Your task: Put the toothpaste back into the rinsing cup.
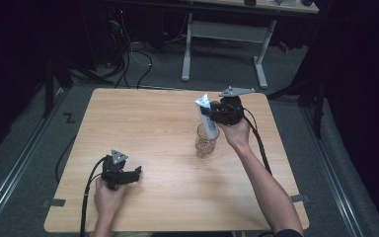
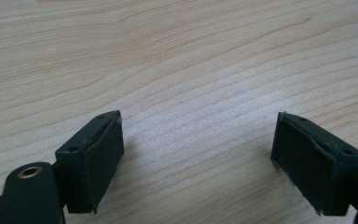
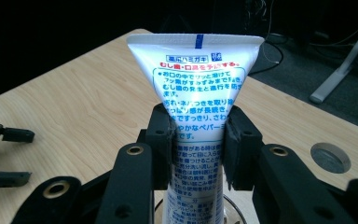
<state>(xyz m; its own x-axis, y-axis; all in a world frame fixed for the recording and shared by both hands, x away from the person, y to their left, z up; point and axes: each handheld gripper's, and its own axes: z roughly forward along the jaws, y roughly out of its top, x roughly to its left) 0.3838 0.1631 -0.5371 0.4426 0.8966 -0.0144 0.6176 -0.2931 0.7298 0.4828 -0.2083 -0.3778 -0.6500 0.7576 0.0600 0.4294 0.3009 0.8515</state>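
A pale wooden worktop (image 1: 153,128) with rounded corners stood on grey carpet (image 1: 217,69). A round cable hole (image 3: 330,157) pierced one corner. Beyond it stood a desk with a white frame (image 1: 227,34), and black cables (image 1: 133,54) lay tangled on the floor.

High view: from above the near edge, looking forward and down over the whole table (image 1: 168,123). Left gripper view: close above the bare tabletop. Right gripper view: close on a toothpaste tube (image 3: 196,116), facing left across the table; it shares the left gripper (image 3: 4,156) with the high view.
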